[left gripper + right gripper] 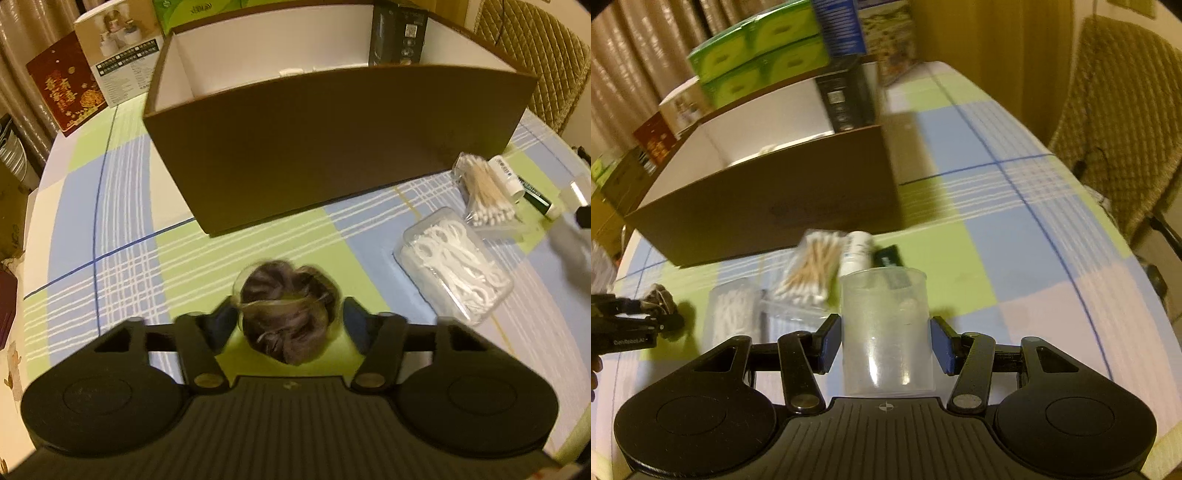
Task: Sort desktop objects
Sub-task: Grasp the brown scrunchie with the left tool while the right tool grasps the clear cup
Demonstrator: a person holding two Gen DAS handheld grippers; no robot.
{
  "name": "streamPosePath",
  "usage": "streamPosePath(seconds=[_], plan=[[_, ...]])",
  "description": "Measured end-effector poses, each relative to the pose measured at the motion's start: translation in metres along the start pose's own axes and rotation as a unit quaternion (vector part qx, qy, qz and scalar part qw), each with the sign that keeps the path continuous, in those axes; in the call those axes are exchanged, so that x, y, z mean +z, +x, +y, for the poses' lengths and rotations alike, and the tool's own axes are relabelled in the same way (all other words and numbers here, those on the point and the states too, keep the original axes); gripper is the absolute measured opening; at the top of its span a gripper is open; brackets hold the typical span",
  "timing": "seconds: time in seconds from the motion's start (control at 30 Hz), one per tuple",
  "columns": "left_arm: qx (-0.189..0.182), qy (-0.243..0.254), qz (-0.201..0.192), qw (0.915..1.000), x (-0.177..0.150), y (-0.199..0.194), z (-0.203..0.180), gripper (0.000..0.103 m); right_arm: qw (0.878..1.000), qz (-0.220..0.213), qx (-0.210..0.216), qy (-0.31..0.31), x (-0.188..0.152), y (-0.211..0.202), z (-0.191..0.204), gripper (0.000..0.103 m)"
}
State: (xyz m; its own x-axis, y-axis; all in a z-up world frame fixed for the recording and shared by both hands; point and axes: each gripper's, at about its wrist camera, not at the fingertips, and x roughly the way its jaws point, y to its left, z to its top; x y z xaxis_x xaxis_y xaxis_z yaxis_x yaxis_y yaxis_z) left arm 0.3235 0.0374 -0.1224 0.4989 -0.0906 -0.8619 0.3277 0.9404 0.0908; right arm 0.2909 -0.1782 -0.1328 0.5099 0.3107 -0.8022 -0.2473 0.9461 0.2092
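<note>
My left gripper is shut on a small clear round jar filled with dark brown hair ties, low over the checked tablecloth. In the right wrist view it shows at the far left edge as the left gripper, with the dark jar at its tip. My right gripper is shut on a clear plastic cup, its blue pads against the cup's sides. A tall brown box with a white inside stands open just beyond both grippers; in the right wrist view this brown box is at the left.
Beside the box lie a clear case of white floss picks, a pack of cotton swabs, a white tube and a dark green tube. A black carton stands inside the box. Cartons line the table's far edge; a quilted chair stands at the right.
</note>
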Motion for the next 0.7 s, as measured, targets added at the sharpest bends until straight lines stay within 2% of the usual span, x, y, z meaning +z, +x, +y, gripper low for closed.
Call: streamPosePath(seconds=[0.17,0.23,0.3,0.7], plan=[[-0.003,0.005,-0.007,1.0,0.004,0.005,0.003,0.032,1.0,0.003,-0.004,0.014,-0.002,-0.003,-0.007,0.049],[-0.003,0.011,-0.009,0.9999,0.007,0.004,0.005,0.022,1.0,0.003,-0.003,0.017,-0.002,-0.003,-0.008,0.049],[-0.004,0.017,-0.013,0.9998,0.009,0.002,0.005,0.018,1.0,0.003,-0.002,0.017,-0.002,-0.003,-0.008,0.049],[-0.017,0.02,-0.02,0.9995,0.01,-0.021,0.005,0.015,1.0,-0.002,0.02,0.006,0.004,-0.007,-0.001,0.049]])
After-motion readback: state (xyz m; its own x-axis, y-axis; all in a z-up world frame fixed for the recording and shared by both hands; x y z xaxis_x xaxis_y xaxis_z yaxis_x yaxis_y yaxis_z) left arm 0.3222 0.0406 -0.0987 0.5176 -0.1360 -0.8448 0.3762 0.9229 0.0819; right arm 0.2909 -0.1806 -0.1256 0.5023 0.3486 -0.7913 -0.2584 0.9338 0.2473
